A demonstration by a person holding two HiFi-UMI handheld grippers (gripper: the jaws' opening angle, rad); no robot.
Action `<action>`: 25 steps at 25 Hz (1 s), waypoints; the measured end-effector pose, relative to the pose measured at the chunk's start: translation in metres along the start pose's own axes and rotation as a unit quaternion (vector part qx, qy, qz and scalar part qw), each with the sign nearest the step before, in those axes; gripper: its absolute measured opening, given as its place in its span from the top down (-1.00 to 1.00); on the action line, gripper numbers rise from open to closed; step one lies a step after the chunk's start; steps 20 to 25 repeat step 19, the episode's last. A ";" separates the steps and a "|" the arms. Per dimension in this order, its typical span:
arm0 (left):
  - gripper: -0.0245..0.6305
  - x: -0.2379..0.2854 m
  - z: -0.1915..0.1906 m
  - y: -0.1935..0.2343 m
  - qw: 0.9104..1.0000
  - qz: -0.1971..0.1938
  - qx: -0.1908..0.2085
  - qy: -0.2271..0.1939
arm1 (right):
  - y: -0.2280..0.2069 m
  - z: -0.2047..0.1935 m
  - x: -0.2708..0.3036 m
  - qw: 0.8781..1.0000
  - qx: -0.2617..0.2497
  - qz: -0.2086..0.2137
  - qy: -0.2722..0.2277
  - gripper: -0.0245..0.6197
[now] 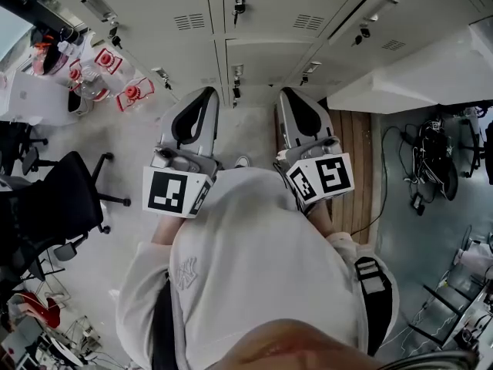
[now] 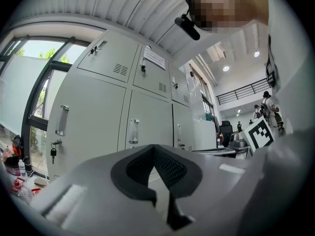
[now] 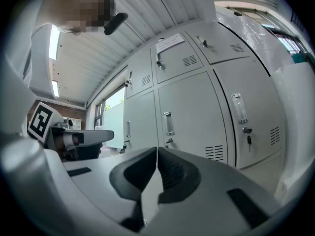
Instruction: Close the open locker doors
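A bank of pale grey lockers [image 1: 254, 21] stands straight ahead, and the doors facing me are flush with keys hanging in some locks [image 2: 53, 153]. One large white door [image 1: 416, 72] swings out at the right; its face fills the right edge of the right gripper view [image 3: 298, 132]. My left gripper [image 1: 204, 92] and right gripper [image 1: 287, 92] are held side by side, short of the lockers, touching nothing. In the left gripper view the left gripper [image 2: 154, 147] has its jaw tips together. The right gripper [image 3: 157, 150] is also shut and empty.
A black office chair [image 1: 62, 199] and a desk stand at the left, with red-capped bottles [image 1: 100, 72] beside the lockers. A wooden floor strip [image 1: 350, 168] runs under the open door. Cables and equipment [image 1: 435, 160] lie at the right. People stand far off [image 2: 268, 102].
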State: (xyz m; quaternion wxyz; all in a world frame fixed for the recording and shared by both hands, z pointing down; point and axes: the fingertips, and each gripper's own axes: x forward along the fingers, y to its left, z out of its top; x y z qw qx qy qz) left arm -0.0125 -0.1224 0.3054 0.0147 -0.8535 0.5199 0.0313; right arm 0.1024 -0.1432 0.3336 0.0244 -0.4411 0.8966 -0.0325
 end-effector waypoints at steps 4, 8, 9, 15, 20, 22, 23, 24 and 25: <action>0.97 0.000 0.000 0.001 1.000 0.001 0.000 -0.001 | 0.002 -0.001 0.002 1.000 -0.003 0.004 0.002 0.88; 0.97 0.001 0.001 0.002 1.000 0.001 0.000 -0.002 | 0.001 0.000 0.003 1.000 -0.004 0.001 0.002 0.88; 0.97 0.001 0.001 0.003 1.000 0.001 0.000 -0.002 | 0.001 0.000 0.003 1.000 -0.005 0.001 0.002 0.88; 0.97 0.002 0.001 0.006 1.000 -0.001 -0.002 -0.002 | 0.001 0.000 0.006 1.000 -0.004 -0.004 0.004 0.88; 0.97 0.003 0.000 0.007 1.000 -0.003 -0.003 -0.002 | 0.001 -0.001 0.006 1.000 -0.005 -0.005 0.003 0.88; 0.97 0.003 0.000 0.007 1.000 -0.003 -0.003 -0.002 | 0.001 -0.001 0.006 1.000 -0.005 -0.005 0.003 0.88; 0.97 0.003 0.000 0.007 1.000 -0.003 -0.003 -0.002 | 0.001 -0.001 0.006 1.000 -0.005 -0.005 0.003 0.88; 0.97 0.003 0.000 0.007 1.000 -0.003 -0.003 -0.002 | 0.001 -0.001 0.006 1.000 -0.005 -0.005 0.003 0.88; 0.97 0.003 0.000 0.007 1.000 -0.003 -0.003 -0.002 | 0.001 -0.001 0.006 1.000 -0.005 -0.005 0.003 0.88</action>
